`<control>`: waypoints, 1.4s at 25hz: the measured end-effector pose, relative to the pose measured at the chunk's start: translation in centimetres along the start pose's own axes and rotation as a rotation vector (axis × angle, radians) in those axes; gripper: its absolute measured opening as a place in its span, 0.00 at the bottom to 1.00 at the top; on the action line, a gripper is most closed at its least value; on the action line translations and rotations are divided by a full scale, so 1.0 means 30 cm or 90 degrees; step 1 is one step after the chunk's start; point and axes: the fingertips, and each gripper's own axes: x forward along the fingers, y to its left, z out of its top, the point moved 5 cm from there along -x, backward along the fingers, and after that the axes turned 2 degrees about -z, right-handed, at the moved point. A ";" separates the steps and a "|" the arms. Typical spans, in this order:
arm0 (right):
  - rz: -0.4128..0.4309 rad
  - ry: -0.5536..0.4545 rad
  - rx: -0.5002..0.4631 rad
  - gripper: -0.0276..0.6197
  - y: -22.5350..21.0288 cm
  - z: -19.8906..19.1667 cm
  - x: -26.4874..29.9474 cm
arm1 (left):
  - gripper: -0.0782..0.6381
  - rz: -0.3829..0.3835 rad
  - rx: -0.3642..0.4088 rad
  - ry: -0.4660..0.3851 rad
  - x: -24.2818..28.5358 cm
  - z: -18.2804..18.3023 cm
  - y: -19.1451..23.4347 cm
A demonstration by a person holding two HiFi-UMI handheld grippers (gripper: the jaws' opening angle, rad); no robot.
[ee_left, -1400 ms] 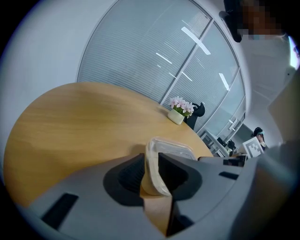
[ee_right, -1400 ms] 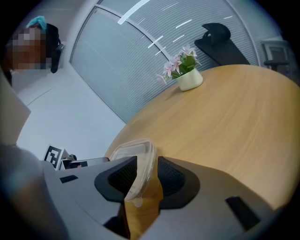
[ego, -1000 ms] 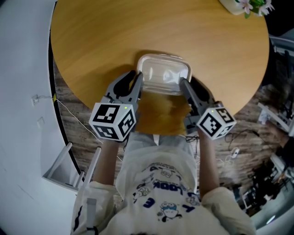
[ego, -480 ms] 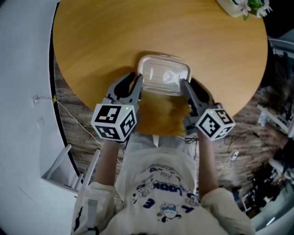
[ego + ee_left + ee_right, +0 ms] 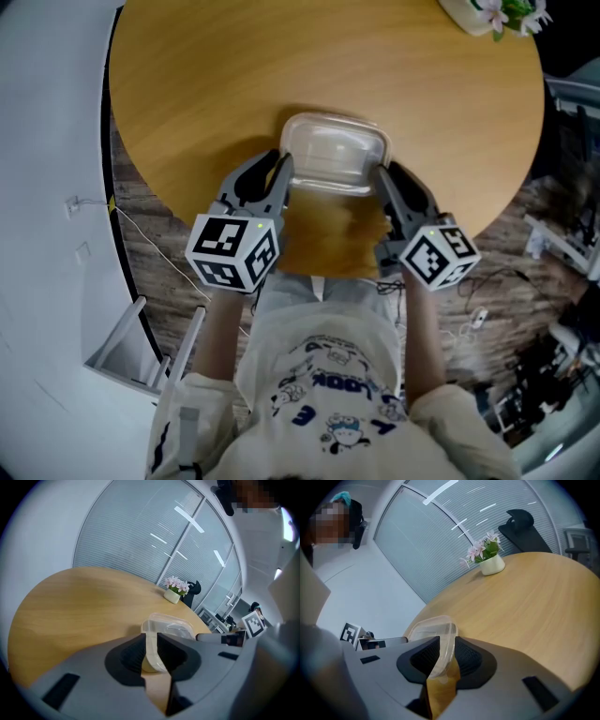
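Head view shows a clear plastic box (image 5: 335, 155) near the edge of the round wooden table (image 5: 216, 84) that is closest to the person. The left gripper (image 5: 281, 176) has the box's left side and the right gripper (image 5: 382, 180) has its right side. In the left gripper view, the left gripper (image 5: 151, 644) has its jaws almost closed, and the thin rim of the box (image 5: 168, 625) is pinched between the two dark pads. In the right gripper view, the right gripper (image 5: 443, 652) is the same, with its jaws nearly together and squeezing the other rim of the box (image 5: 429, 627). The box looks empty and you can see the table through it. A small white pot of pink flowers (image 5: 487, 11) stands at the far right edge of the table, well apart from the box. Behind the table is a wall of glass with blinds (image 5: 140, 536), and a black chair (image 5: 520, 522) sits behind the flowers
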 end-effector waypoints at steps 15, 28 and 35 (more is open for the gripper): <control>0.021 -0.018 -0.017 0.11 0.032 0.018 -0.035 | 0.20 0.002 -0.008 -0.020 -0.042 0.001 -0.011; 0.047 -0.035 -0.039 0.10 0.108 0.063 -0.084 | 0.20 0.001 0.009 -0.056 -0.128 0.052 -0.040; 0.060 -0.062 -0.065 0.10 0.171 0.125 -0.112 | 0.20 0.002 0.026 -0.091 -0.184 0.118 -0.059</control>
